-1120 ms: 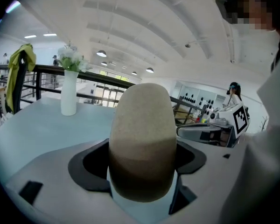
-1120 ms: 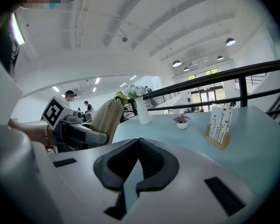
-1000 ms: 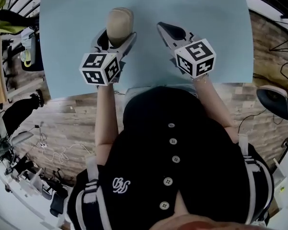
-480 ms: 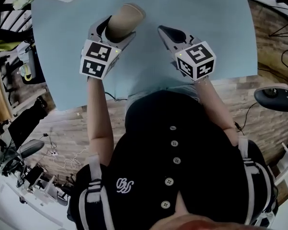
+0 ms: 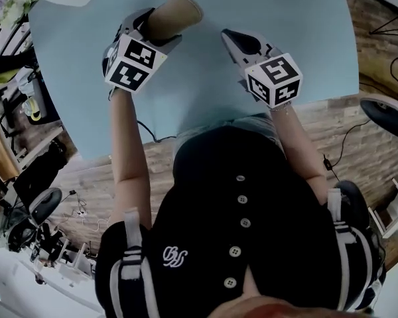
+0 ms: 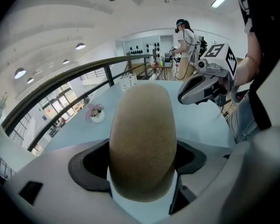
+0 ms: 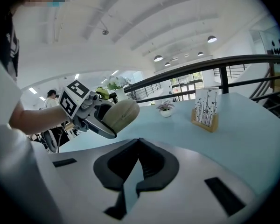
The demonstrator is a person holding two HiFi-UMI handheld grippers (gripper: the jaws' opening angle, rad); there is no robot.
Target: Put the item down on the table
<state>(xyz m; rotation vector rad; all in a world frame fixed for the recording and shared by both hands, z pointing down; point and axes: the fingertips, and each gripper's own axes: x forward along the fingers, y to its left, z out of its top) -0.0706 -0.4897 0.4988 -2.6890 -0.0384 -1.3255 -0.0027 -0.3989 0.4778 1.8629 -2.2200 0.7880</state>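
Our left tongs (image 5: 156,28), gripping the tan item (image 5: 178,13), have rolled and dipped toward ten o'clock; right tongs (image 5: 233,40) closed, empty. Desk (image 5: 305,38) release nears.

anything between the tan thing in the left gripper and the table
Nothing visible: the tan rounded item, clamped in the left gripper, hangs over bare light-blue table; the right gripper sits off to its side.
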